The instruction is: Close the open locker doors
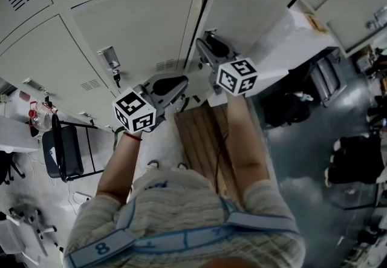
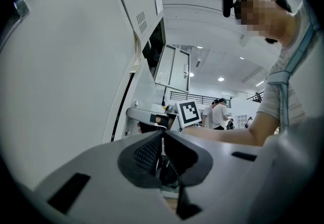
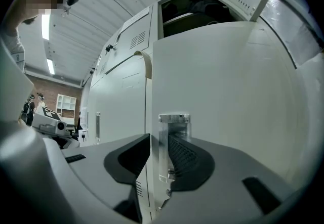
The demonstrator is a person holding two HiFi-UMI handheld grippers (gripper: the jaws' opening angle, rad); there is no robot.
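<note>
A bank of pale grey lockers (image 1: pixel 127 25) fills the top of the head view. One door (image 1: pixel 248 13) stands swung out at its right. My right gripper (image 1: pixel 207 44) is at that door's free edge. In the right gripper view the door (image 3: pixel 228 91) and its metal latch plate (image 3: pixel 173 132) sit between the jaws of the right gripper (image 3: pixel 159 142), which are shut on them. An upper locker (image 3: pixel 197 10) above gapes open. My left gripper (image 1: pixel 181 82) hovers in front of a closed door (image 2: pixel 61 66). The left gripper (image 2: pixel 163 136) is shut and holds nothing.
A black folding chair (image 1: pixel 63 152) stands on the left. A wooden board (image 1: pixel 202 134) lies on the floor below the grippers. Dark bags (image 1: pixel 290 106) sit under a white table to the right. More open upper doors (image 2: pixel 172 69) and people (image 2: pixel 217 114) show farther along.
</note>
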